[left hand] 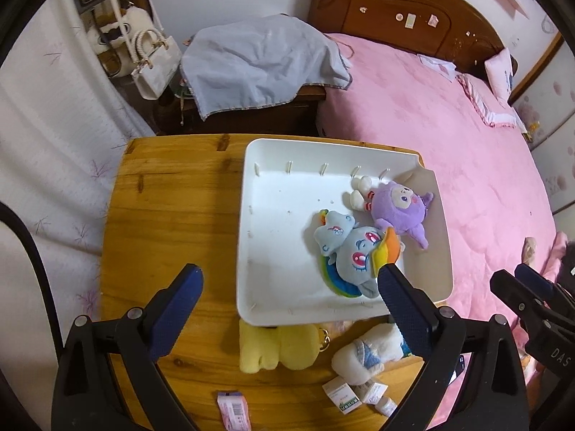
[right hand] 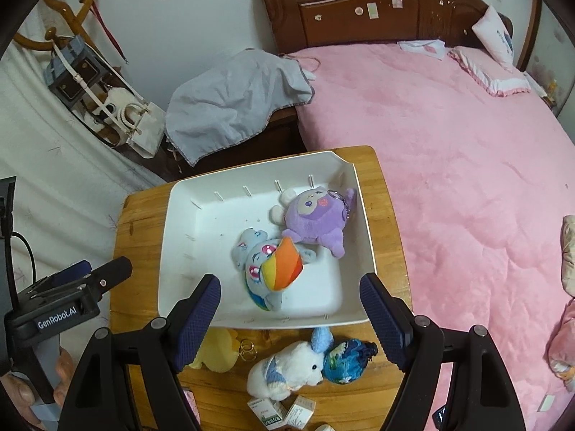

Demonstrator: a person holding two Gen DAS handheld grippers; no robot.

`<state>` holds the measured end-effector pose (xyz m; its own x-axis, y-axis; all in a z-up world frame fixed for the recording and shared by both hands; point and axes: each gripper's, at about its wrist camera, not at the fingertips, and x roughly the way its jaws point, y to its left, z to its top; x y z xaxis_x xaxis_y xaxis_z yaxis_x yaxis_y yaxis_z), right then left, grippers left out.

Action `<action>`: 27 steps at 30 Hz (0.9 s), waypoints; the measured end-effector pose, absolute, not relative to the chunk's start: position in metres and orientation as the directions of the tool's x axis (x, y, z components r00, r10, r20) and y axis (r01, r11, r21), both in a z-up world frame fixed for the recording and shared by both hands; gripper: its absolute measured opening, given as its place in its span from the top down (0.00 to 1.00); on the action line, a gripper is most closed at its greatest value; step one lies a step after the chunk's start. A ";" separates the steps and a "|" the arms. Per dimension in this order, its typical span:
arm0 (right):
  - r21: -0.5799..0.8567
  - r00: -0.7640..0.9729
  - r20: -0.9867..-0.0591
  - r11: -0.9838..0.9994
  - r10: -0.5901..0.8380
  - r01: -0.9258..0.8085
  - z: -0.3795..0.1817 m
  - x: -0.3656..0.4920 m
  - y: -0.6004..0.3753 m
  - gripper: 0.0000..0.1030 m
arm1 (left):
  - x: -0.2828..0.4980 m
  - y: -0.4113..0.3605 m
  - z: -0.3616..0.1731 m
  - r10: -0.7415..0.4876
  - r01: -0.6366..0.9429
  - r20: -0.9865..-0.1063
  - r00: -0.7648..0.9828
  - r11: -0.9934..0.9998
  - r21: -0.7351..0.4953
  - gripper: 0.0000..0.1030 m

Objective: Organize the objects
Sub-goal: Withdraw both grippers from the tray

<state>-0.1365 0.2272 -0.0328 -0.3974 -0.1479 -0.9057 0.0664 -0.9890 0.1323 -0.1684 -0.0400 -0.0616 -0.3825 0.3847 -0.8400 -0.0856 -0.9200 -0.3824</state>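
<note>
Two plush toys are lying in the white tray (right hand: 187, 251): a blue pony (right hand: 267, 269) and a purple doll (right hand: 316, 219), touching each other. Three more are sitting outside, just in front of the tray: a yellow plush (left hand: 273, 348), a white plush (right hand: 287, 370) and a small blue pouch (right hand: 346, 361). Both the left gripper (left hand: 287, 309) and the right gripper (right hand: 289, 318) are hovering with fingers spread, gripping nothing. The wooden table (left hand: 161, 215) is standing against a pink bed (right hand: 449, 165).

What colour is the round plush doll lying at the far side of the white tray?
Purple round plush doll; clearest in the right wrist view.
</note>
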 end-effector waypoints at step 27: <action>0.102 -0.584 -0.790 -0.979 -0.187 0.174 0.043 -0.011 0.253 0.22 | -0.034 -0.084 -0.011 0.287 -0.110 -0.791 -0.540 -0.956 -0.272 0.04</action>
